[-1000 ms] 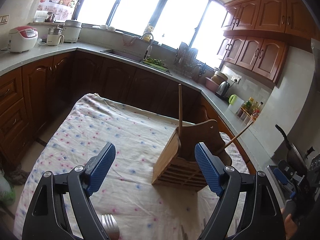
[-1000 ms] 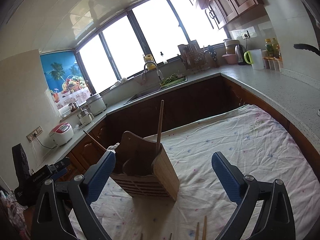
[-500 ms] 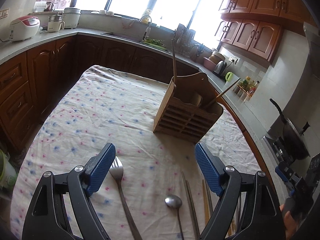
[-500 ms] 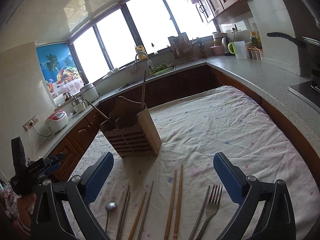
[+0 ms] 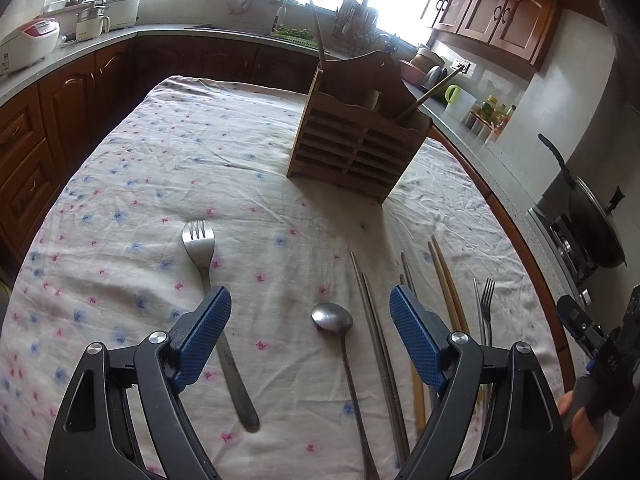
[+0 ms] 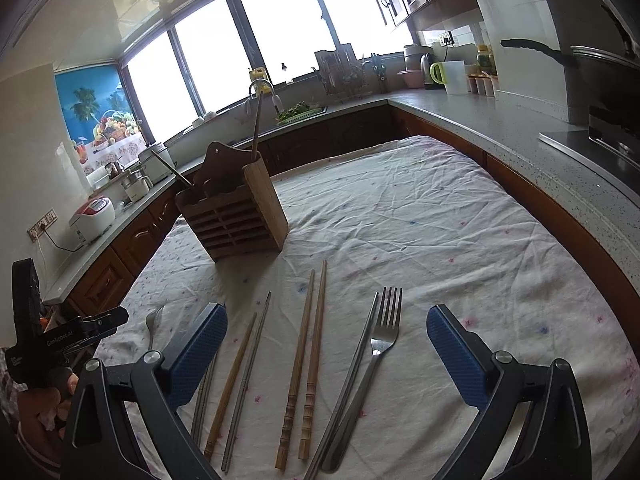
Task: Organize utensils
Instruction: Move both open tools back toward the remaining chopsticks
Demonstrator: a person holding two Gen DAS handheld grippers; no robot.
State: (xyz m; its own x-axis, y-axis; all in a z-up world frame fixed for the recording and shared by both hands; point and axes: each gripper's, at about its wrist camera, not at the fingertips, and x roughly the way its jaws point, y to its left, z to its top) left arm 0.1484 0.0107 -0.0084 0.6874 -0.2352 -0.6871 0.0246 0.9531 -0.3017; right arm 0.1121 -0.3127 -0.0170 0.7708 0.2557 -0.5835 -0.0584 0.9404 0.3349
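Note:
A wooden utensil holder (image 5: 356, 148) (image 6: 236, 216) stands on the floral tablecloth (image 5: 168, 168) with two chopsticks sticking out. My left gripper (image 5: 310, 336) is open above a spoon (image 5: 334, 320), with a fork (image 5: 202, 248) by its left finger and metal chopsticks (image 5: 374, 320) by its right. My right gripper (image 6: 326, 344) is open above a wooden chopstick pair (image 6: 308, 356), a second fork (image 6: 380, 344) and more chopsticks (image 6: 244, 368). Both are empty.
Kitchen counters (image 6: 500, 120) wrap around the table, with a sink (image 6: 296, 114), a rice cooker (image 5: 28, 40) and a wok (image 5: 596, 220) on the stove. The other hand-held gripper shows at the left edge of the right wrist view (image 6: 48, 344).
Both grippers have pulled back and tilted down from the holder. The utensils lying on the cloth have come into view beneath them.

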